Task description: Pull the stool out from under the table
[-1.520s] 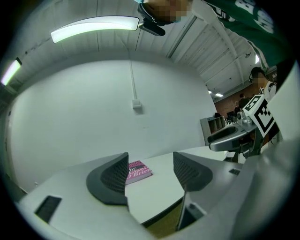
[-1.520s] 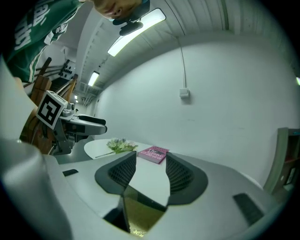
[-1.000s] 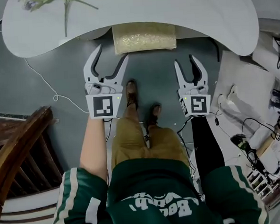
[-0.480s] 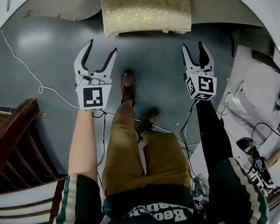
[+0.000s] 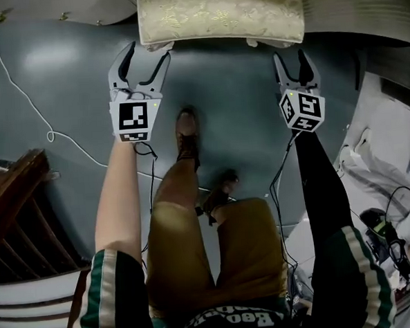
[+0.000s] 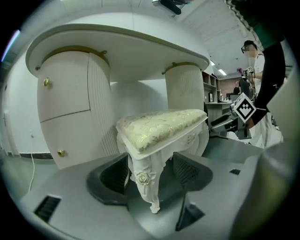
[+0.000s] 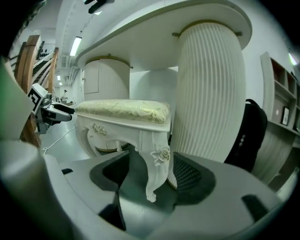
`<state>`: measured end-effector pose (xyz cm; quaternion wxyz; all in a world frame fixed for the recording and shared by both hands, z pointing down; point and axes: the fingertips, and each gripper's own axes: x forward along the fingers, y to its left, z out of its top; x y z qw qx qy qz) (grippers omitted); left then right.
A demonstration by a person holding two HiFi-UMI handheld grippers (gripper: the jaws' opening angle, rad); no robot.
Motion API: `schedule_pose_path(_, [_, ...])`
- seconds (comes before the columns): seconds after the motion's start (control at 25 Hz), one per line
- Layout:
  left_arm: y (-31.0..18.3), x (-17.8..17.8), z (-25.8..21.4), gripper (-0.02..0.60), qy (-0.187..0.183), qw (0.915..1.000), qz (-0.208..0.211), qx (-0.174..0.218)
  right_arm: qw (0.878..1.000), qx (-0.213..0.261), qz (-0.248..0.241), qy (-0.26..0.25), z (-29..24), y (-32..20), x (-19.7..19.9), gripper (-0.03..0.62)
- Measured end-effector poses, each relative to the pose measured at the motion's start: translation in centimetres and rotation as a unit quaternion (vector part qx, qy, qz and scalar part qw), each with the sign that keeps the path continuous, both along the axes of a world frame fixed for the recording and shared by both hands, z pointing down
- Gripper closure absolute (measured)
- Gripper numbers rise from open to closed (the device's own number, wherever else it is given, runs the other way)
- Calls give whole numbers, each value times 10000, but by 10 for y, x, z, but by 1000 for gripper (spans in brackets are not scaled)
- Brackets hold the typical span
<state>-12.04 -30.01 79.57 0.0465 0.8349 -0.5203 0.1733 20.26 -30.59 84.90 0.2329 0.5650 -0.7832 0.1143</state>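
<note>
The white carved stool (image 5: pixel 220 13) with a cream-gold cushion stands half under the white table (image 6: pixel 117 42). In the head view my left gripper (image 5: pixel 148 51) is open at the stool's front left corner and my right gripper (image 5: pixel 290 56) is open at its front right corner. In the left gripper view a carved leg (image 6: pixel 147 187) stands between the spread jaws of the left gripper (image 6: pixel 151 180), untouched by the pads. The right gripper (image 7: pixel 150 178) frames the other front leg (image 7: pixel 157 173). Its jaws have just been opening, and the pads are clear of the leg.
Ribbed table pedestals (image 7: pixel 211 93) stand close behind the stool. A dark wooden chair (image 5: pixel 13 199) is at the left and a white cable (image 5: pixel 20 88) crosses the grey floor. The person's feet (image 5: pixel 187 133) are between the grippers. A black bag (image 7: pixel 246 136) and tangled cables (image 5: pixel 388 218) lie right.
Both grippers have dropped low and moved forward to the stool's front corners. The right jaws stand wider than before. The stool now fills more of the head view.
</note>
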Motion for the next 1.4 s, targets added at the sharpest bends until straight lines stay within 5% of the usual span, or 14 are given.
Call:
schedule_pose_path(0.28, [-44, 9, 41, 262, -361, 9985, 250, -318, 9990, -68, -412, 157, 26, -47, -4, 276])
schedule_pose_path(0.84, [-47, 11, 40, 304, -148, 9973, 136, -709, 9991, -294, -287, 128, 23, -42, -7, 322])
schedule_pose_path(1.4, [106, 10, 45, 308, -227, 9940, 41, -1072, 9981, -561, -234, 131, 24, 111, -8, 322])
